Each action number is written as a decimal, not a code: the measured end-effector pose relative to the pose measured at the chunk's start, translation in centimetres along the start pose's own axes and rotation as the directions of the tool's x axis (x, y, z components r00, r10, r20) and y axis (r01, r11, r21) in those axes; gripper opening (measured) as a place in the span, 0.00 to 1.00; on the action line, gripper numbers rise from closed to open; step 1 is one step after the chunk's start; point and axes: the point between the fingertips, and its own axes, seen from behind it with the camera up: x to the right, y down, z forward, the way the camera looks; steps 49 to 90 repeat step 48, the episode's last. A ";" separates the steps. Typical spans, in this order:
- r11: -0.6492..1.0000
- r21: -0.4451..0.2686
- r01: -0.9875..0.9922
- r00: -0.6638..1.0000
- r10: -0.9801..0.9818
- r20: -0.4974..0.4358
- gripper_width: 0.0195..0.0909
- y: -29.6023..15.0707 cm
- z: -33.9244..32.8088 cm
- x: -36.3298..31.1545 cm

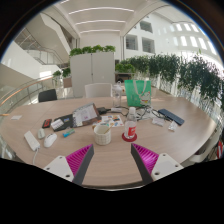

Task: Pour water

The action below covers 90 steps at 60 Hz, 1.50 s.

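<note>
A white cup [103,133] stands on the round wooden table [110,160], just ahead of my fingers and slightly left of centre. Right of it sits a red object [130,133] with a white top. Farther back a clear green pitcher-like vessel [137,94] stands upright. My gripper [112,160] is open, its pink-padded fingers [78,160] spread wide over bare tabletop with nothing between them.
A tablet or laptop [83,114], cables and small devices [55,126] lie left of the cup. Dark items [171,116] lie to the right. Chairs [98,90] and planters [180,70] ring the table's far side.
</note>
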 end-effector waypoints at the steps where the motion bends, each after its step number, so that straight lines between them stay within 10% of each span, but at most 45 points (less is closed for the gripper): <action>1: 1.000 0.004 0.001 1.000 -0.001 0.001 0.91 -0.1 -1.2 -0.8; 33: 0.998 0.044 0.042 0.997 -0.044 0.056 0.91 -0.8 -21.5 -8.7; 90: 0.997 0.072 -0.028 0.995 0.020 0.102 0.91 -1.6 -21.3 -3.9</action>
